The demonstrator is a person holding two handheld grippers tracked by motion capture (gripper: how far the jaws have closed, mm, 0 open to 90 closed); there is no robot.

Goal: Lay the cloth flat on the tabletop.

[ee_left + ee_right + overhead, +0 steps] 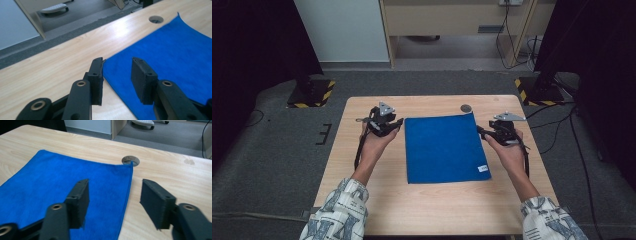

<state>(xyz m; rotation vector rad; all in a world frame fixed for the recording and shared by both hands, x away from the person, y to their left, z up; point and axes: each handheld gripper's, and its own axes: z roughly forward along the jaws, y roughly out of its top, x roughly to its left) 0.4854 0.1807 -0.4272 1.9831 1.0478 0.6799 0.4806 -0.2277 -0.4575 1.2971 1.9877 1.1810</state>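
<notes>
A light wooden table (377, 200) stands on grey carpet, with a blue cloth (443, 147) spread flat across its middle, slightly nearer the far edge than the near one. The cloth's far right corner lies just beside a round cable hole (466, 108) set close to the table's far edge, and a small white label (483, 168) sits at the cloth's near right corner. A person in patterned sleeves reaches in from the near edge, a gripper in each hand. The left gripper (398, 123) is held at the cloth's far left corner; in the left gripper view its jaws stand apart, released, straddling the cloth's left edge (117, 72) with one pad over bare wood and the other over blue fabric, neither pressing on it. The right gripper (480, 131) is held at the cloth's right edge, toward the far corner; in the right gripper view its jaws are likewise parted and empty, spanning that edge (113, 195) with nothing clamped between the pads. The cloth lies smooth between the two grippers.
</notes>
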